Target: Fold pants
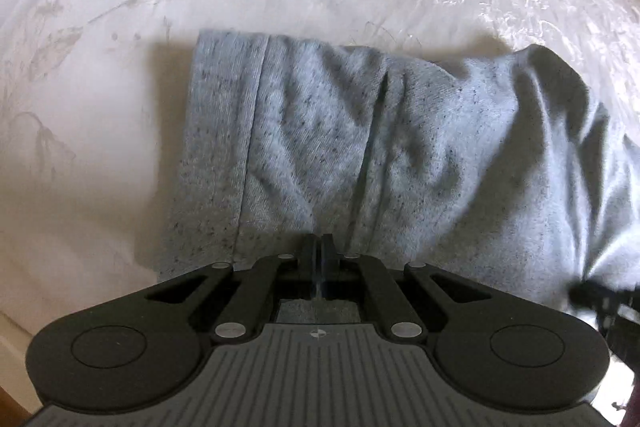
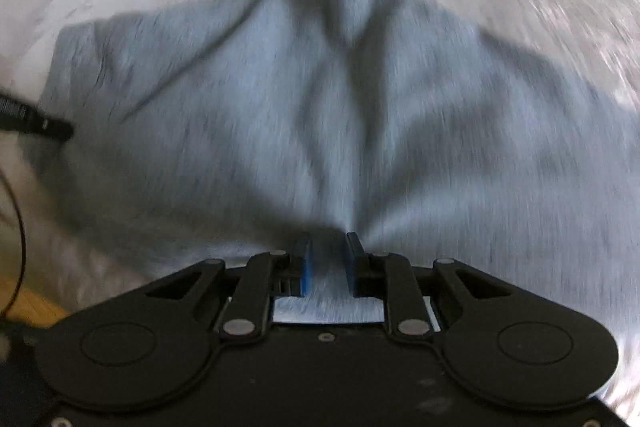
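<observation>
In the left wrist view, grey sweatpants [image 1: 360, 147] are being seen lying on a white floral bedspread [image 1: 100, 107], well in from its edges, with a hemmed band at the cloth's left end. The left gripper [image 1: 319, 251] is being held with its jaws pressed together, a thin edge of the fabric being pinched between them. The cloth's right part is being lifted into a hump, and its far right is being cut off by the frame.

In the right wrist view, heavily blurred, the same cloth [image 2: 340, 107] is being drawn into ridges fanning from the right gripper [image 2: 328, 259]. Its jaws are being held slightly apart with a bunch of cloth pinched between the blue pads [image 2: 306, 263].

The fold is judged to be under way, not yet laid flat; waistband and legs cannot be told apart.
</observation>
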Action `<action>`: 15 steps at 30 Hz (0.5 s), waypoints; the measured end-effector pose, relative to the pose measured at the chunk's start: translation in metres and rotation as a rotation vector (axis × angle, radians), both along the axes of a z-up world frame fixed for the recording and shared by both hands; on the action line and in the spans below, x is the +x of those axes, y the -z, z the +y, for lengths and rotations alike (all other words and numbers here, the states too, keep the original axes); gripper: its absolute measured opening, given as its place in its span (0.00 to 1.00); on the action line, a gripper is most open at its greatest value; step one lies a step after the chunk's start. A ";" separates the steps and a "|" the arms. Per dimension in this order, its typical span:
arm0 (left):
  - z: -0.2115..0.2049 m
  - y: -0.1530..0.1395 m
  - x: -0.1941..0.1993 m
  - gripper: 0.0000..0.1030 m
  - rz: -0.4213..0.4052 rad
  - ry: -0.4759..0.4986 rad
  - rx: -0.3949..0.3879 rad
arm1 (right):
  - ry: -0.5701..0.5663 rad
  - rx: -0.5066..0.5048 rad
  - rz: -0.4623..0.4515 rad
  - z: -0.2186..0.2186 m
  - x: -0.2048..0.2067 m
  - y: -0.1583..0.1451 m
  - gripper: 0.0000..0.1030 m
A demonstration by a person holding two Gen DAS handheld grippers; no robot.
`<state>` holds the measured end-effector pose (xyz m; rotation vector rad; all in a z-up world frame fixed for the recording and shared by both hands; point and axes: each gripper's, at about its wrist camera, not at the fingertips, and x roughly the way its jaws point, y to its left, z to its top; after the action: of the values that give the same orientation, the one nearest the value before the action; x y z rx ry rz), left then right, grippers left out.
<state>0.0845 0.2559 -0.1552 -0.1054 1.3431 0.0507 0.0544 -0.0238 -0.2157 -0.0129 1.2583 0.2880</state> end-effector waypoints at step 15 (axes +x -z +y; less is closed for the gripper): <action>-0.089 0.008 -0.019 0.04 0.035 0.258 -0.184 | 0.196 -0.045 -0.227 -0.086 0.027 -0.054 0.24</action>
<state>0.0651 0.1671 -0.1636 -0.0861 1.3850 -0.2910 0.0816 -0.1094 -0.1615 0.0386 1.0316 0.0856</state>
